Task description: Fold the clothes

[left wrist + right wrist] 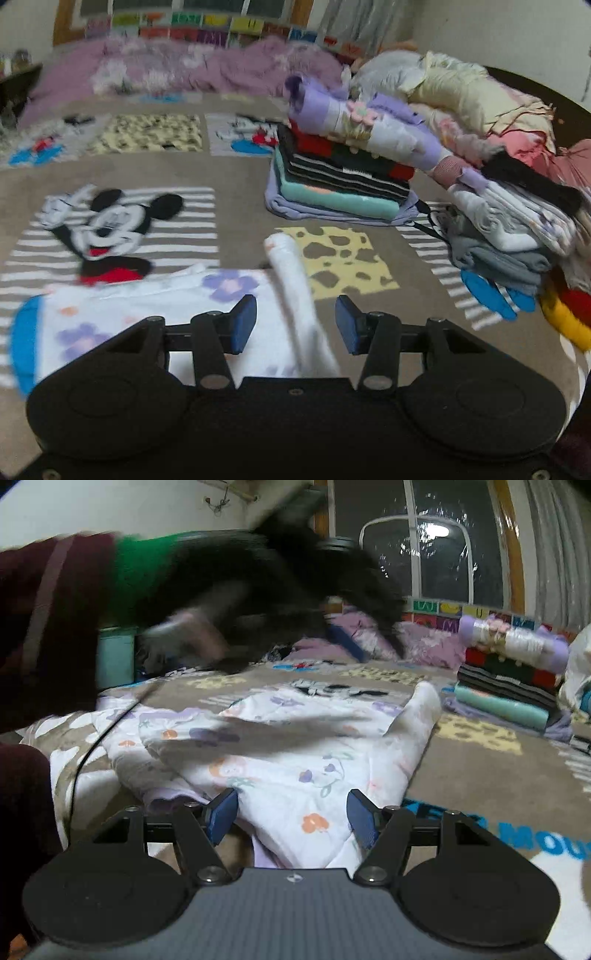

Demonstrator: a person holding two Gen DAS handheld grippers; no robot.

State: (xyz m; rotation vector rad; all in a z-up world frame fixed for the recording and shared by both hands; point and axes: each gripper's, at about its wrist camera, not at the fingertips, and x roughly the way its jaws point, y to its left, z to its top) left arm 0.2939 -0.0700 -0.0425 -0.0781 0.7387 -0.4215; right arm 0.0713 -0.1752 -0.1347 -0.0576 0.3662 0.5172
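A white garment with purple and orange flowers [295, 753] lies spread on the Mickey Mouse blanket [480, 775]. My right gripper [291, 819] stands open just over its near edge, and the cloth shows between the blue pads without being pinched. My left gripper [295, 326] is open too, above the same garment [147, 314], with a white sleeve [291, 273] running up between its fingers. In the right wrist view the left gripper [343, 638] is a dark blur held above the far side of the garment by a hand in a maroon and green sleeve [74, 602].
A stack of folded clothes [343, 177] topped by a lilac roll sits at the back right, and it also appears in the right wrist view as the stack [509, 679]. A heap of unfolded clothes [509, 221] lies at the far right. A purple quilt [184, 70] is bunched along the back.
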